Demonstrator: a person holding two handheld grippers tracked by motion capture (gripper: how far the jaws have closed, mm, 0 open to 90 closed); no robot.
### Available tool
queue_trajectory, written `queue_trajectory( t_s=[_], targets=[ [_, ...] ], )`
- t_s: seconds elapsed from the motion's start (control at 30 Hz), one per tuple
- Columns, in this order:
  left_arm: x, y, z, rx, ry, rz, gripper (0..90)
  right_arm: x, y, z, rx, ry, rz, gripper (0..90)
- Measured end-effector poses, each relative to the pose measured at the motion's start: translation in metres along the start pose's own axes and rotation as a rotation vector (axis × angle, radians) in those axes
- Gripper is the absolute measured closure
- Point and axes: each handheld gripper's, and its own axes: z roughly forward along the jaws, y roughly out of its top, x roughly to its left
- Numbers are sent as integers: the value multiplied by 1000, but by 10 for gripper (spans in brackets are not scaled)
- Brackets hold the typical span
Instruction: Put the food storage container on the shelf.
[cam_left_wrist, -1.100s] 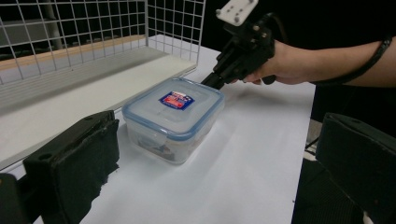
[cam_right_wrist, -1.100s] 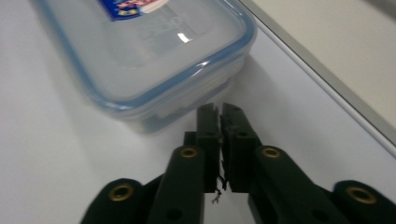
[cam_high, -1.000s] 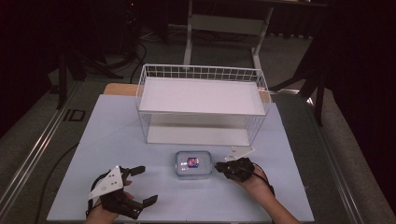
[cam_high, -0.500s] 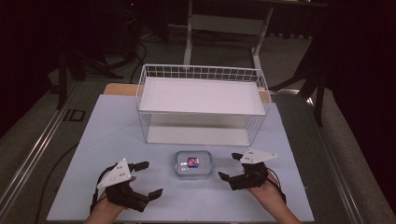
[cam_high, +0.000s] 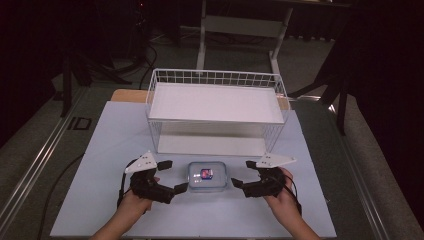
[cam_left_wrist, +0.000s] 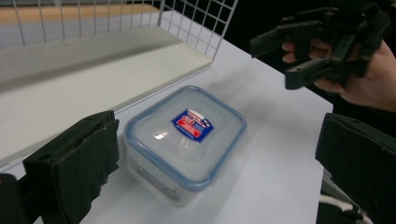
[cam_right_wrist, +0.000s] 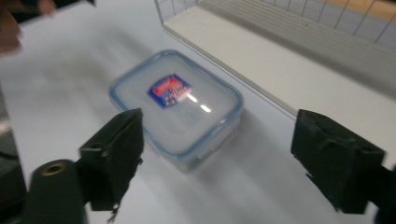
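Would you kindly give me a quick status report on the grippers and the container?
Left gripper open, right gripper open, jaws just opened, nothing between them. Lidded container on white table, between both grippers, untouched. Wire basket behind, nothing in the way.

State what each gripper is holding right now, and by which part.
Nothing is held. The left gripper and right gripper both stand open on either side of the lidded container, with no pad pressing on it.
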Motion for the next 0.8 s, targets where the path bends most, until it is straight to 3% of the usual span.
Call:
queue_trajectory(
  t_s=[0.03, 0.07, 0.1, 0.17, 0.2, 0.23, 0.27, 0.3, 0.33, 0.37, 0.47, 0.5, 0.6, 0.63, 0.67, 0.8],
  targets=[
    [3, 2, 4, 11, 8, -26, 5, -2, 1, 3, 7, 12, 29, 127],
    [7, 3, 12, 53, 18, -69, 5, -4, 3, 8, 29, 17, 68, 114],
    [7, 3, 12, 53, 18, -69, 5, -4, 3, 8, 29, 17, 68, 114],
    [12, 3, 19, 72, 13, -117, 5, -8, 4, 16, 39, 44, 138, 108],
    [17, 3, 24, 92, 20, -158, 5, -8, 4, 16, 39, 44, 138, 108],
    [20, 2, 28, 99, 12, -189, 5, -11, 4, 21, 55, 72, 177, 108],
    [24, 1, 31, 108, 11, -208, 5, -13, 4, 24, 67, 82, 208, 120],
    [24, 1, 31, 108, 11, -208, 5, -13, 4, 24, 67, 82, 208, 120],
    [32, -4, 41, 139, 29, -288, 5, -21, 1, 36, 99, 131, 316, 144],
    [32, -4, 41, 139, 29, -288, 5, -21, 1, 36, 99, 131, 316, 144],
    [40, -11, 47, 156, 21, -383, 6, -30, -4, 46, 129, 164, 418, 223],
    [43, -15, 51, 157, 16, -429, 65, -33, -7, 51, 145, 178, 458, 228],
    [46, -19, 55, 182, 20, -462, 68, -34, -8, 56, 160, 196, 480, 255],
    [48, -21, 57, 194, 2, -477, 84, -35, -9, 59, 162, 217, 490, 270],
    [50, -24, 59, 206, 3, -510, 106, -35, -9, 60, 162, 222, 504, 272],
    [53, -29, 61, 214, -6, -559, 157, -37, -9, 67, 173, 237, 538, 289]
  ],
)
